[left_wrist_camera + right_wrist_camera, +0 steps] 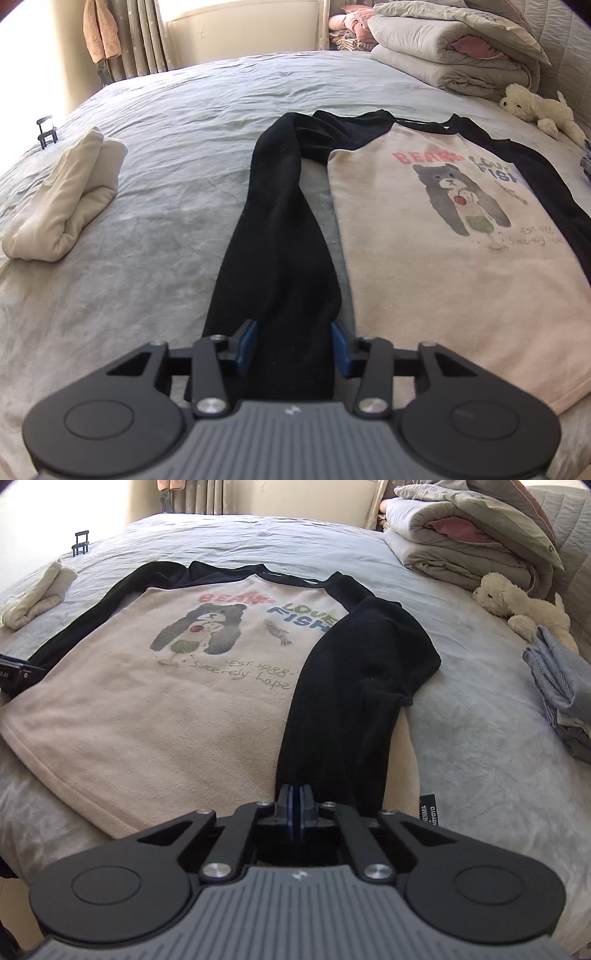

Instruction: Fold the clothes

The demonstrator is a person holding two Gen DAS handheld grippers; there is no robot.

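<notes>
While one shirt (155,716) lies on the bed (166,122), the left gripper (293,345) has its jaws spread around one black sleeve (280,236); the right gripper (294,801) has its jaws pressed together on the other sleeve (354,701).

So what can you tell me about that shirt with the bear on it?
The shirt lies flat, front up, on the grey bed. Its body is soft, fleecy cream, printed with a bear, a fish and lettering; sleeves and collar are black. The right gripper is shut on one sleeve, and the left gripper is open around the other.

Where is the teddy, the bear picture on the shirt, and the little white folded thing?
teddy (517,603): right wrist view, on its fluffy body.
bear picture (463,197): left wrist view, on the bear's chest.
white folded cloth (70,195): left wrist view, on its middle fold.
</notes>
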